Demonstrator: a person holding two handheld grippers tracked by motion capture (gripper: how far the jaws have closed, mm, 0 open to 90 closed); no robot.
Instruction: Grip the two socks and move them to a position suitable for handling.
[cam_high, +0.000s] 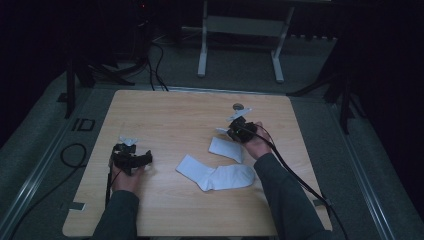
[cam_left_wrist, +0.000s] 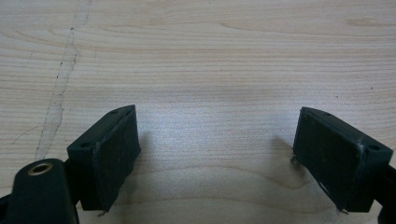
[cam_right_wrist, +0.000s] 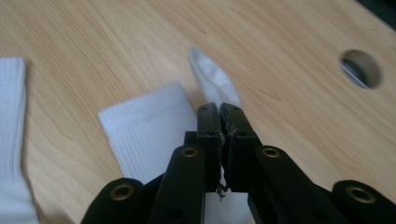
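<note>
Right gripper is clamping a white sock by its edge, cloth sticking out ahead of the tips. Left gripper, jaws apart, is hovering over bare wooden table.

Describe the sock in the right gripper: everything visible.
The held sock is white, ribbed knit cloth, soft and limp. The right gripper is shut on one part of it, and a pinched fold pokes up past the jaw tips. Its ribbed end lies flat on the wooden table. In the high view it lies just beyond the second white sock; whether they touch is unclear.
</note>
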